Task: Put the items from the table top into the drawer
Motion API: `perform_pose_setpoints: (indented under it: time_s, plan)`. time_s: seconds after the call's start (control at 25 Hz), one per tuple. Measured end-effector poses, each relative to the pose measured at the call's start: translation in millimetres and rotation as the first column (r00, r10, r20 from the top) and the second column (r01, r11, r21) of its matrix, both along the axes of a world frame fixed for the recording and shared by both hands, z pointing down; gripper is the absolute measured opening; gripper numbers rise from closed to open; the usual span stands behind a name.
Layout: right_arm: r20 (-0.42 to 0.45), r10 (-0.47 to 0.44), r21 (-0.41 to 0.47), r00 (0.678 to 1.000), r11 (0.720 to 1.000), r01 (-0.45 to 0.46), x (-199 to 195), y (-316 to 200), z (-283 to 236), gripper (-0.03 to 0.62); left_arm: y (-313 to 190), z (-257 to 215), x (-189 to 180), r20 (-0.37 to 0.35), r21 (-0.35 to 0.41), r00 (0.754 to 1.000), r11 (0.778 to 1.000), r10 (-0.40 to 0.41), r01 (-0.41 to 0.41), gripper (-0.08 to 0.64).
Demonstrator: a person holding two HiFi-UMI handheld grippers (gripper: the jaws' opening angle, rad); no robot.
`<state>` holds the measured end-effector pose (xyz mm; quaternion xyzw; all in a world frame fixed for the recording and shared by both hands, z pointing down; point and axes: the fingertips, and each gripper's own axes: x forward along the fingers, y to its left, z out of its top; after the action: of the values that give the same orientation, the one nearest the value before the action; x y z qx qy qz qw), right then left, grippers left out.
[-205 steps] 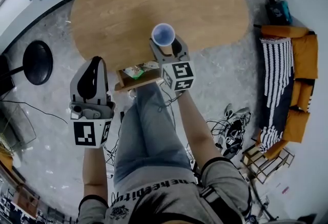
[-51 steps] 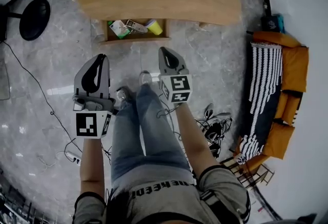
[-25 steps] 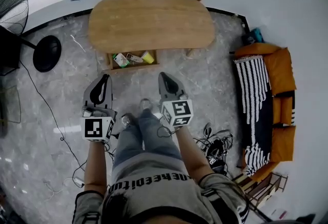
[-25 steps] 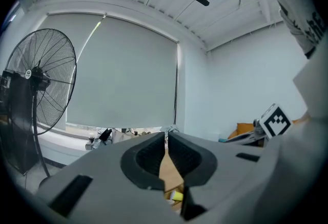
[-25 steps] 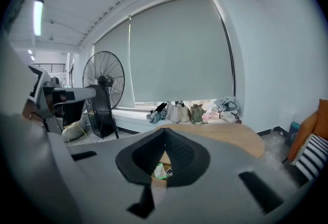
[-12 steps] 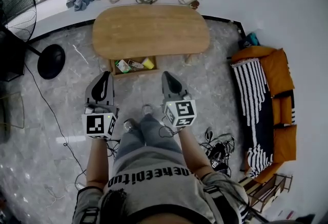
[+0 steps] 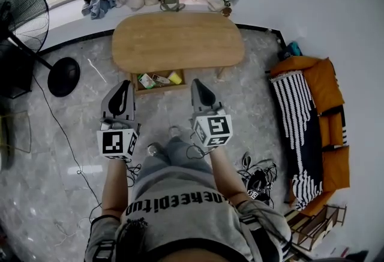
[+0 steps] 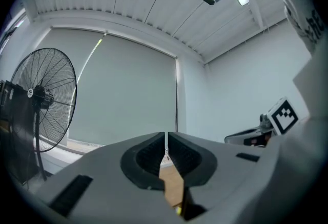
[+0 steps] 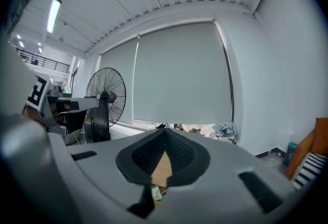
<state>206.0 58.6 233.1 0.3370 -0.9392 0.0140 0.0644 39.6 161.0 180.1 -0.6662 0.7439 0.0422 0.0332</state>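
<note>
Items (image 7: 159,79) lie in the open drawer (image 7: 159,89), ahead of both tools and under the bare desk (image 7: 177,39); loading looks done. Left tool (image 7: 124,86) and right tool (image 7: 197,84) are pressed together, empty. The likely next move is pushing the drawer shut.

Oval wood table (image 7: 178,39) on grey floor (image 7: 60,135); open drawer (image 7: 159,90) at front w/ sm. items (image 7: 159,79).
</note>
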Motion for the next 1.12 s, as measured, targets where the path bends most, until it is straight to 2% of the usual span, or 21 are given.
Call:
perform_pose_setpoints:
  time_s: [0.56, 1.12]
  plan:
    - [0.065, 0.069, 0.076, 0.995, 0.994, -0.074, 18, 14, -37, 0.003, 21, -27, -1, 0.026, 0.040, 1.000, 0.999, -0.003, 0.002, 0.020]
    - [0.088, 0.075, 0.121, 0.993, 0.989, -0.085, 8, 17, -61, 0.003, 27, -43, -11, 0.037, 0.084, 0.999, 0.996, -0.017, 0.013, 0.020]
